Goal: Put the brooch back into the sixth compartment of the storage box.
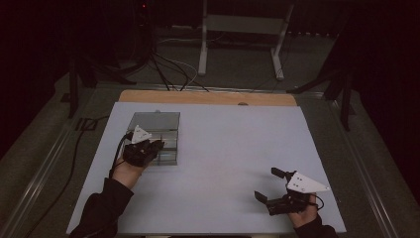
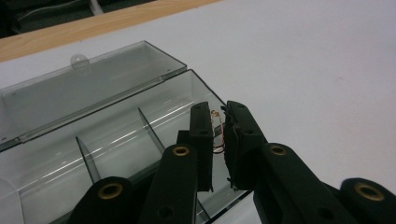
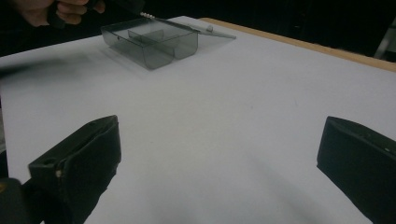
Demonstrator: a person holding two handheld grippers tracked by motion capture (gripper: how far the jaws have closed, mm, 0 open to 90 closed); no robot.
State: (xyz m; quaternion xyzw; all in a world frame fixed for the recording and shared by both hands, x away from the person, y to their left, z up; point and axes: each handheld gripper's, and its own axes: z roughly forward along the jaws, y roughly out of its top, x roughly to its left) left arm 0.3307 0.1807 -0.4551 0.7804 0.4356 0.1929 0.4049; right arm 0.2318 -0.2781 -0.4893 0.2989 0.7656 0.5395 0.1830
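Note:
A clear plastic compartment box (image 1: 163, 130) lies open at the table's left, its lid (image 2: 88, 84) folded back and thin dividers (image 2: 149, 128) inside. My left gripper (image 1: 151, 148) hovers over the box's near right compartment, shut on a tiny component with thin reddish wires (image 2: 217, 133) pinched between its jaws. My right gripper (image 1: 270, 184) rests low at the table's front right, open with nothing between its pads (image 3: 88, 158). The box (image 3: 152, 42) also shows far off in the right gripper view.
A white sheet (image 1: 237, 148) covers the table, with a wooden edge (image 1: 208, 97) at the back. Beyond it stand a white frame (image 1: 242, 34) and cables (image 1: 173, 69) on the dark floor.

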